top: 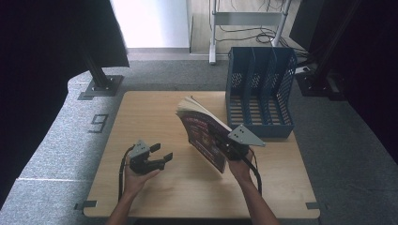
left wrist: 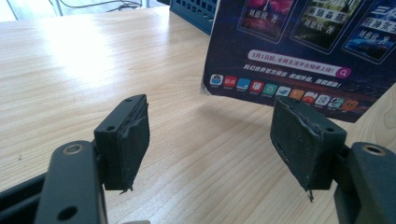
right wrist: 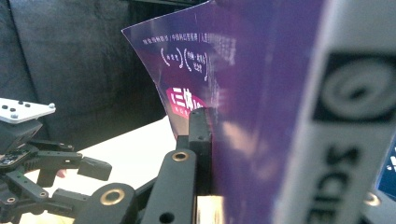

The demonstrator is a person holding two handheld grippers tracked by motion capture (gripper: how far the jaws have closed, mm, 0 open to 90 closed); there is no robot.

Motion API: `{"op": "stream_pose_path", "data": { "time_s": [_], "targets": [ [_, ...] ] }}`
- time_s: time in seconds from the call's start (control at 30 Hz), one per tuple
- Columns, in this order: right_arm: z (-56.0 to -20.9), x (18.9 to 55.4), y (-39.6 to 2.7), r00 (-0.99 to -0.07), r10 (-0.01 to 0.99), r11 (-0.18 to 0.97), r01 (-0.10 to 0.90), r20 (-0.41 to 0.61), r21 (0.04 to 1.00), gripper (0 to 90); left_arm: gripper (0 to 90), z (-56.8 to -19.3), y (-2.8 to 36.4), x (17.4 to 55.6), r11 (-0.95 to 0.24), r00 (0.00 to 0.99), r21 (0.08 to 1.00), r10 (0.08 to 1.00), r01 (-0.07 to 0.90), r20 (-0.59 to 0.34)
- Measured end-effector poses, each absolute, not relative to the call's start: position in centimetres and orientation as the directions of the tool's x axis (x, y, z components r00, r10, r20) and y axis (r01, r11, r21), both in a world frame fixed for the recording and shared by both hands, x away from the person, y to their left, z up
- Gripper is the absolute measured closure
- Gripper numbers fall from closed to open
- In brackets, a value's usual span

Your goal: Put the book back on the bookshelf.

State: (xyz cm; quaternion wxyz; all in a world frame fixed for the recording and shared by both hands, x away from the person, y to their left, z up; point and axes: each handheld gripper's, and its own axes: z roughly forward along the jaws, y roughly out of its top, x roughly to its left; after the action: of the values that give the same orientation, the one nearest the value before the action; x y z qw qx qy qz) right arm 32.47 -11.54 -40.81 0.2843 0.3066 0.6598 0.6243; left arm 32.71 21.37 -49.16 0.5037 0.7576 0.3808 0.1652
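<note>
Our right hand-held gripper (top: 224,149) is clamped on the lower edge of a magazine (top: 202,133), held upright and tilted above the desk (top: 155,112), just in front of a blue file rack (top: 259,89); our left hand-held gripper (top: 159,156) waits nearby with jaws spread and empty. We judge the magazine light but floppy, its glossy cover likely slick, so we would grip near the spine, where the pages are stiffest and least likely to fan open.
</note>
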Motion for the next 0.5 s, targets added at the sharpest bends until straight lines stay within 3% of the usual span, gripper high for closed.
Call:
{"op": "stream_pose_path", "data": {
  "time_s": [0.5],
  "targets": [
    [-39.5,32.5,-12.6,-0.626,0.779,0.022,0.035,0.004,0.999,81.4,28.7,-49.3,21.5,32.6,-0.204,0.654,0.886,0.744,0.416,-0.136]
  ]
}}
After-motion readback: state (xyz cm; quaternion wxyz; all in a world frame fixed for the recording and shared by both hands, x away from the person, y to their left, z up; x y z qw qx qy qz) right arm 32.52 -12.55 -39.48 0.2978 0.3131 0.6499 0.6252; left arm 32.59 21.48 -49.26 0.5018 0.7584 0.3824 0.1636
